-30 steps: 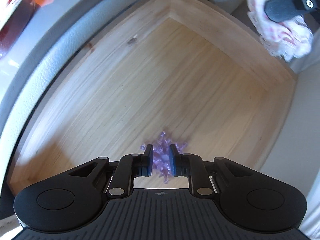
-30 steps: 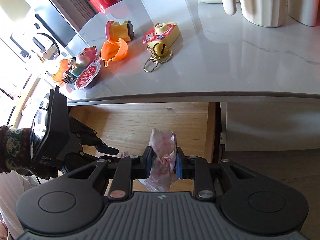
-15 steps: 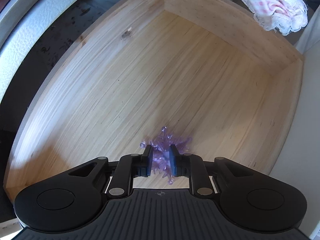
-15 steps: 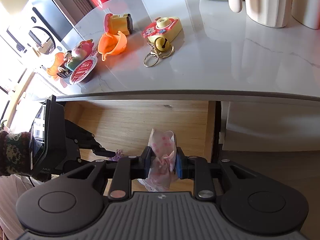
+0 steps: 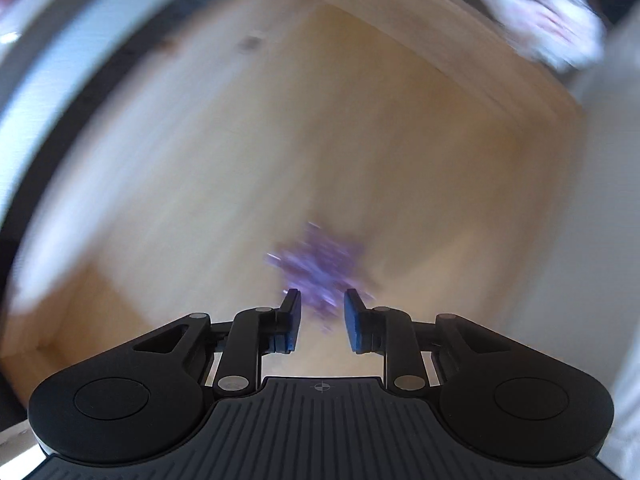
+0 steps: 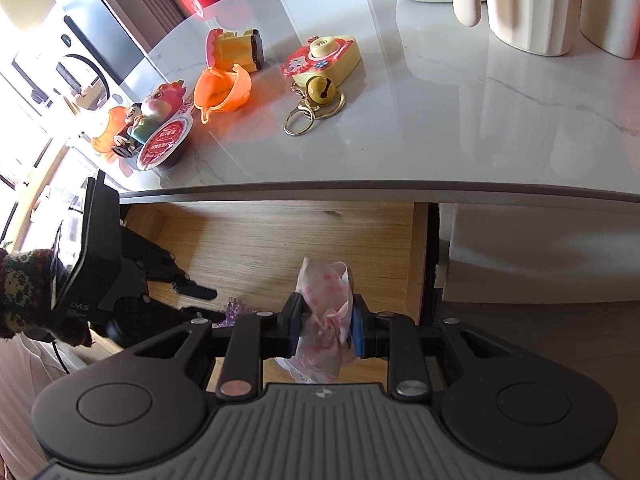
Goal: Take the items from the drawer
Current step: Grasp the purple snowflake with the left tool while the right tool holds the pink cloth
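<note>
The open wooden drawer (image 5: pixel 400 140) fills the blurred left wrist view. A purple spiky toy (image 5: pixel 320 264) lies on its floor just ahead of my left gripper (image 5: pixel 320 300), whose jaws stand apart, with only the toy's near edge between them. In the right wrist view my right gripper (image 6: pixel 324 312) is shut on a pink patterned cloth (image 6: pixel 324 284), held above the drawer's front right part. That view also shows the left gripper (image 6: pixel 212 303) low in the drawer (image 6: pixel 280 240), its tips at the purple toy (image 6: pixel 236 308).
Above the drawer runs a white marble countertop (image 6: pixel 440 120) carrying a yellow camera toy with a bell keyring (image 6: pixel 324 56), an orange cup (image 6: pixel 222 90), a yellow block toy (image 6: pixel 236 50) and a cartoon figure (image 6: pixel 156 112). Cream vases (image 6: pixel 528 0) stand at the back right. A knitted sleeve (image 6: pixel 20 292) is at left.
My left gripper's jaws have spread apart and the purple toy now sits mostly ahead of them; this view has blurred with motion. The right gripper has kept the cloth and barely shifted.
</note>
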`<action>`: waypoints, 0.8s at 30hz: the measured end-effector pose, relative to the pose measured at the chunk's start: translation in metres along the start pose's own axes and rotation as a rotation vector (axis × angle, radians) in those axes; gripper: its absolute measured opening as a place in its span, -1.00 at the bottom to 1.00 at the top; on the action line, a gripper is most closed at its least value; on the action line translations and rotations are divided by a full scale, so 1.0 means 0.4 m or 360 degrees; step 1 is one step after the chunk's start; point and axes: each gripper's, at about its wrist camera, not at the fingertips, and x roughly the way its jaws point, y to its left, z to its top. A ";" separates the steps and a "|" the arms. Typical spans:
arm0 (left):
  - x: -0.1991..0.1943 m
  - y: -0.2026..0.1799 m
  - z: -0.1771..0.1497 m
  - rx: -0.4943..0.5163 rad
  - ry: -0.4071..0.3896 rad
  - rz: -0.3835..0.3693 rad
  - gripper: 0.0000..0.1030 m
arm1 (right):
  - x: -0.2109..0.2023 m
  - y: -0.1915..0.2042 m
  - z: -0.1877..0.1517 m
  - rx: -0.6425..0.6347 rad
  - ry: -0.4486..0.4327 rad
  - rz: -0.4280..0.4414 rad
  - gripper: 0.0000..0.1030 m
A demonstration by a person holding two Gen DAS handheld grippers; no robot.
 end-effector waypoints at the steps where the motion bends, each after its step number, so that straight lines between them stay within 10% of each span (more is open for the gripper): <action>1: 0.001 -0.016 -0.003 0.0063 0.0039 -0.0035 -0.47 | 0.000 0.000 0.001 0.0001 0.0000 0.0001 -0.53; 17: -0.038 0.054 -0.021 -0.0064 -0.0124 0.0335 -0.46 | 0.000 -0.002 0.000 -0.0013 -0.0008 -0.0018 -0.53; 24: -0.020 0.062 -0.038 -0.0066 -0.0100 0.0160 -0.62 | 0.001 0.004 0.002 -0.0031 -0.0007 -0.0018 -0.53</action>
